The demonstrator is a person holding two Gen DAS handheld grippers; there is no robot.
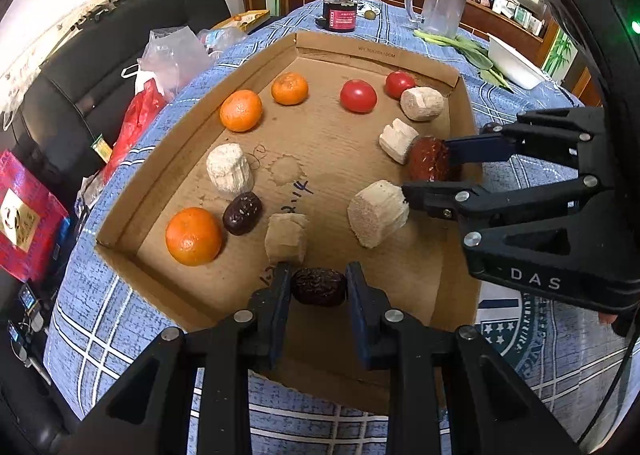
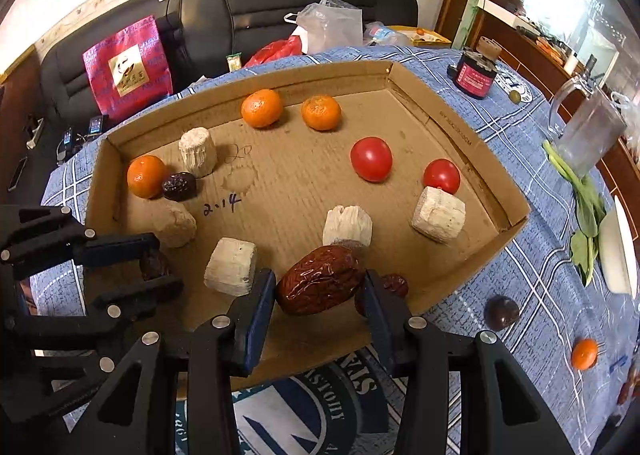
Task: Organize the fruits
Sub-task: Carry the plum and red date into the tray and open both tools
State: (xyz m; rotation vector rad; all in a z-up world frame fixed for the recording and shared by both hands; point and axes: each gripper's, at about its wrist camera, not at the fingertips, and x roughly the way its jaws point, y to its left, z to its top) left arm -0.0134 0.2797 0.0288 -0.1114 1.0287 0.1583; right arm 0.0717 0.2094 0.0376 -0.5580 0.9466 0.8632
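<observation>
Gripping a wrinkled dark date [image 1: 319,287], the left hand-held gripper [image 1: 319,285] has its pads clenched on the fruit's two ends, low over the near edge of the cardboard tray [image 1: 336,43]. The right hand-held gripper [image 2: 320,291] is clamped across the middle of a larger reddish-brown date [image 2: 322,285] near the tray's right wall, just beside a pale sugarcane chunk [image 2: 347,225].

Dried dates like these look light, with leathery, slightly glossy skin over soft flesh and probably a hard pit, so they likely yield a little before firming up; a moderate squeeze across the thickest part should hold them, while a pinch near a tapered tip could let one squirt out. The oranges [image 2: 262,108] and tomatoes [image 2: 371,159] at the far side look heavier and rounder. The tomatoes seem the easiest to bruise.
</observation>
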